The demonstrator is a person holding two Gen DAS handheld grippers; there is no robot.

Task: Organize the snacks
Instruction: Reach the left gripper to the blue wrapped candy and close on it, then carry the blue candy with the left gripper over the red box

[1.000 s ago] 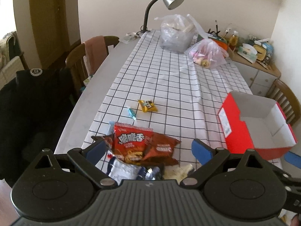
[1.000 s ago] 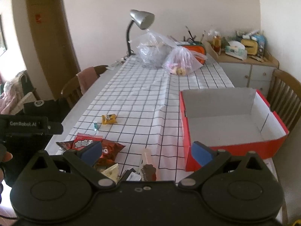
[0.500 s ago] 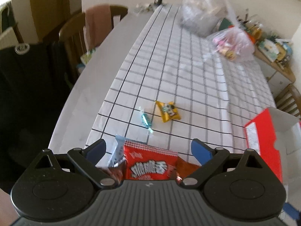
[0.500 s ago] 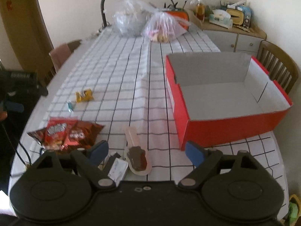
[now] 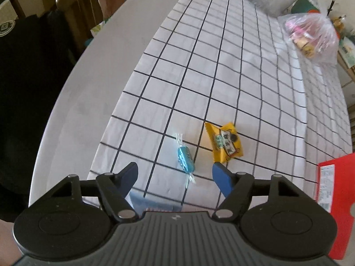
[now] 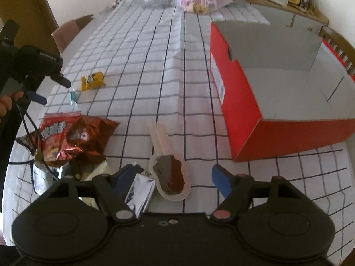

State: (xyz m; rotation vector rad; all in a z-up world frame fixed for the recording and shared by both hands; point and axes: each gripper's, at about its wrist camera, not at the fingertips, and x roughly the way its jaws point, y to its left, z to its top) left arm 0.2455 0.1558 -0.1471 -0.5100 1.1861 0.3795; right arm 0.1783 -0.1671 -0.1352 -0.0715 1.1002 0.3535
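My left gripper (image 5: 175, 174) is hovering low over the checked cloth with its 2 blue fingers (image 5: 220, 177) spread wide and holding nothing; the blue wrapped candy (image 5: 185, 158) is lying on the cloth right between them, just ahead of the tips, and the yellow snack packet (image 5: 225, 141) is lying just beside it, near my right-hand fingertip. My right gripper (image 6: 174, 176) is also standing open and gripping nothing, poised above the clear-wrapped chocolate bar (image 6: 168, 166), which is lying flat between its fingers, with a silver foil packet (image 6: 139, 191) touching the left finger. To the left of those, the red chip bags (image 6: 66, 138) are sitting in a crumpled pile near the edge of the surface (image 5: 88, 84). The red cardboard box (image 6: 284, 88) is standing open on the right side of the cloth, apart from every snack. At the far end, 2 clear plastic bags (image 5: 310, 35) are resting on the cloth, and a wooden chair (image 5: 75, 6) is standing along the left side.
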